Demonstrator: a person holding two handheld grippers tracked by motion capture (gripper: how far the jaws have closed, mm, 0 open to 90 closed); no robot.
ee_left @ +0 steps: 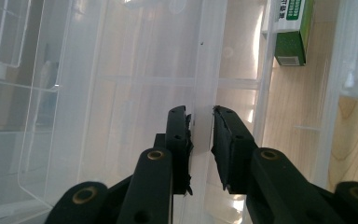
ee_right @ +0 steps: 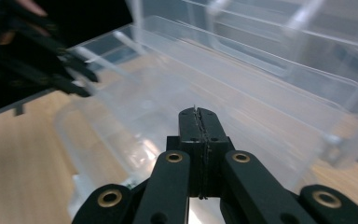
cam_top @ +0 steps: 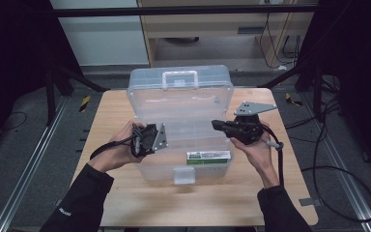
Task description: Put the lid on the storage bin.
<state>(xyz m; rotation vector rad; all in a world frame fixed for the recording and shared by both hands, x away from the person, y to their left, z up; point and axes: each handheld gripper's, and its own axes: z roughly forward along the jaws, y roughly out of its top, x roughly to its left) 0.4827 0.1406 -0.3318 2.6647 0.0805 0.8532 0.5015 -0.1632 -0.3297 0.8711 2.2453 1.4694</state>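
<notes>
The clear plastic storage box [cam_top: 181,128] sits open mid-table on the wooden table [cam_top: 121,193], lid raised at the far side. My left gripper [ee_left: 200,122] pinches the box's left wall, pads pressed on the clear plastic. My right gripper [ee_right: 199,122] hangs over the box's right side, jaws clenched together on nothing. A green-and-white carton [cam_top: 208,155] lies inside, near the front wall.
</notes>
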